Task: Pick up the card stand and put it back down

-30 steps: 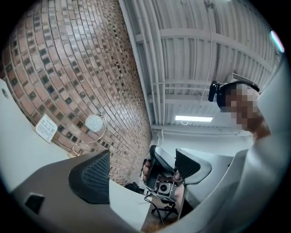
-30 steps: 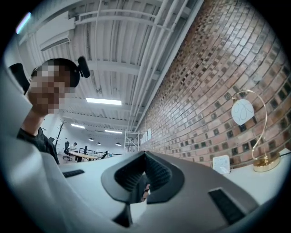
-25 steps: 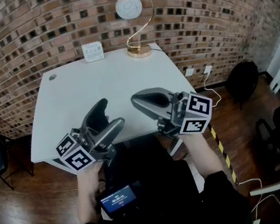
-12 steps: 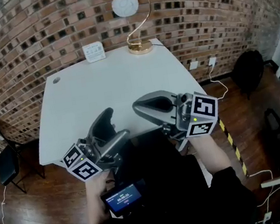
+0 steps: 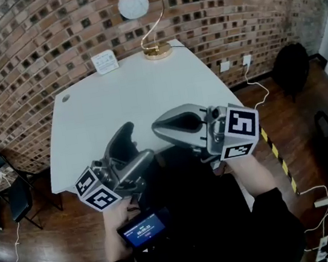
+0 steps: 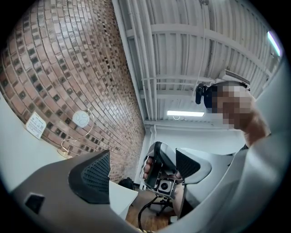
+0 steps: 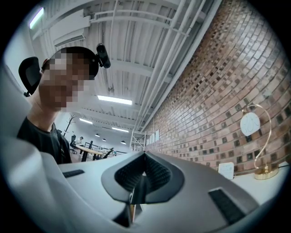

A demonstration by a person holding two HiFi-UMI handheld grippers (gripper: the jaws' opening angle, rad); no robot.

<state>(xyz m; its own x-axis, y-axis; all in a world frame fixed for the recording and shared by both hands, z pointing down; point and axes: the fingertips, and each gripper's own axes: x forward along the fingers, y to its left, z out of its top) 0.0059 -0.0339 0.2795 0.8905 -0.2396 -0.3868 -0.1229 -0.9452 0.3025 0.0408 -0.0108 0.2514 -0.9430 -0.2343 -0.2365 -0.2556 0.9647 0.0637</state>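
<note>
The card stand [image 5: 105,61] stands at the far edge of the white table [image 5: 116,98], at about 11 o'clock from both grippers and well apart from them. A gold lamp [image 5: 157,50] is near it, at its 3 o'clock, by the brick wall [image 5: 29,44]. The left gripper [image 5: 138,140], at the table's 7 o'clock, has its jaws wide apart with nothing inside. The right gripper [image 5: 157,125], at 5 o'clock, is clenched tight on nothing.
</note>
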